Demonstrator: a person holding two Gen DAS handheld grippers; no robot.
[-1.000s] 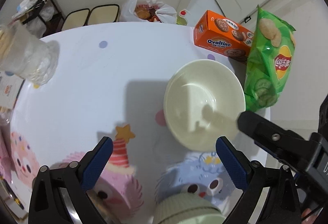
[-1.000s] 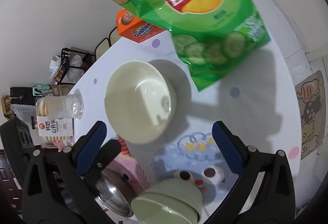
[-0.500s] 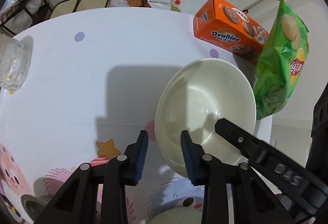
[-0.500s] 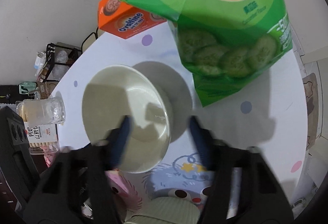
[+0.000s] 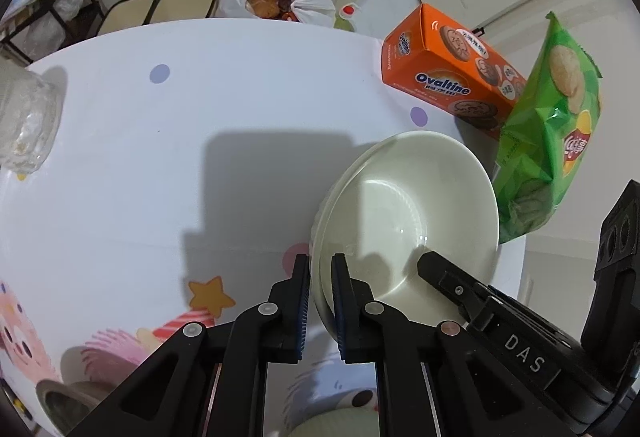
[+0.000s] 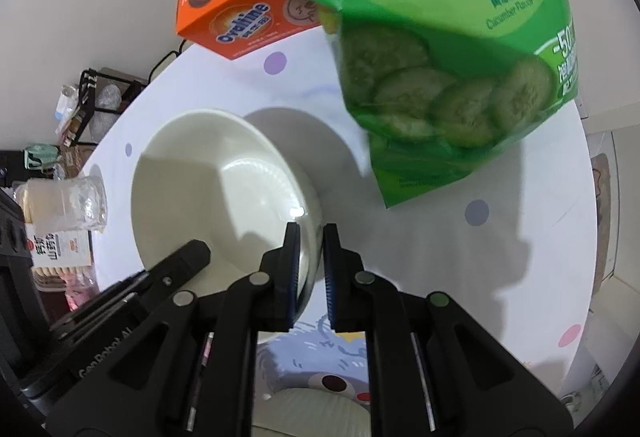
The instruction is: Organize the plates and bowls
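Both tools went from wide open to pinched on the cream ceramic bowl: left tool on its left rim, right tool opposite. Bowl sat tilted on the bench, looked ready to lift.

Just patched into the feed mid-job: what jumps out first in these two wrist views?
The cream bowl at the table's right side, pinched by both grippers: the left gripper on its near-left rim, the right gripper on the opposite rim. Right behind it, the green Lay's chip bag leans beside the orange Ovaltine box.
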